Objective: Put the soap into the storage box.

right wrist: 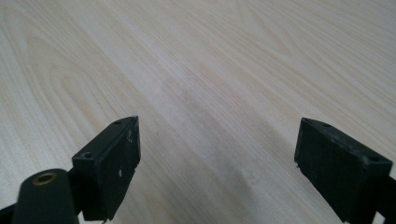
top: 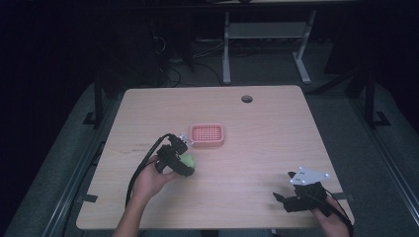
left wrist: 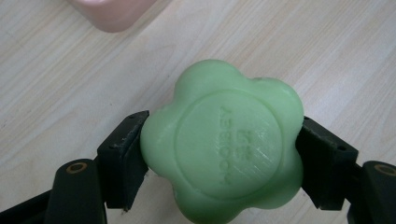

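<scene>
A green flower-shaped soap (left wrist: 223,144) sits clamped between the two black jaws of my left gripper (left wrist: 222,151), just above the wooden table. From the high view the same soap (top: 188,161) shows as a green lump at the left gripper (top: 184,164), a little in front of a pink soap dish (top: 207,135) with a grid top. A corner of that pink dish (left wrist: 114,13) appears at the top of the left gripper view. My right gripper (top: 284,187) rests near the table's front right, jaws wide open over bare wood (right wrist: 217,144).
The wooden table (top: 267,143) has a round cable hole (top: 246,98) near its far edge. Behind it stand the white legs of another desk (top: 226,49) and floor cables. Dark floor surrounds the table.
</scene>
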The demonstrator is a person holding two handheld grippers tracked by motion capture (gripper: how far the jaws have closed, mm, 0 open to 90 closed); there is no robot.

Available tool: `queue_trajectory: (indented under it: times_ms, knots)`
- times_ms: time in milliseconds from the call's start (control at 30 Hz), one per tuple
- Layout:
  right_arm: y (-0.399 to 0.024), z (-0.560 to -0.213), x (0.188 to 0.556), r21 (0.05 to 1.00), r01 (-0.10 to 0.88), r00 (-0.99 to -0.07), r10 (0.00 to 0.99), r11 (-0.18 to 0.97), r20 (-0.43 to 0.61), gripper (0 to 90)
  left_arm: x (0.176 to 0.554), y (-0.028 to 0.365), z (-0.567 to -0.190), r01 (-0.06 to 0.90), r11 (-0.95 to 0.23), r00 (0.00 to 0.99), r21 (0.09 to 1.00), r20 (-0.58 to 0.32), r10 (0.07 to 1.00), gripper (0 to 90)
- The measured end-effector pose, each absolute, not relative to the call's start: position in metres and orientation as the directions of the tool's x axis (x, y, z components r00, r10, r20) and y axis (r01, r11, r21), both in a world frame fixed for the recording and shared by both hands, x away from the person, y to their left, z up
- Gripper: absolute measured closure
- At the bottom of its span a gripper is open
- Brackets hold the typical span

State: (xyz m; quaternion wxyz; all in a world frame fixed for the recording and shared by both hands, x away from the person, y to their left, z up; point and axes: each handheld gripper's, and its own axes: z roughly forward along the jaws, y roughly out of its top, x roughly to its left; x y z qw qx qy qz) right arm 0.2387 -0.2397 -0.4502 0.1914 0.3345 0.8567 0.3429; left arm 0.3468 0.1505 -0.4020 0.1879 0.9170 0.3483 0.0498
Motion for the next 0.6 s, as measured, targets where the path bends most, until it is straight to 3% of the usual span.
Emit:
queue_trajectory:
  times_ms: [600]
  knots:
    - [-0.24, -0.449, 0.239, 0.717, 0.44, -0.704, 0.703, 0.541, -0.098, 13.8, 0.368, 0.145, -0.397, 0.633, -0.679, 0.749, 0.372, -0.071, 0.659, 26.5]
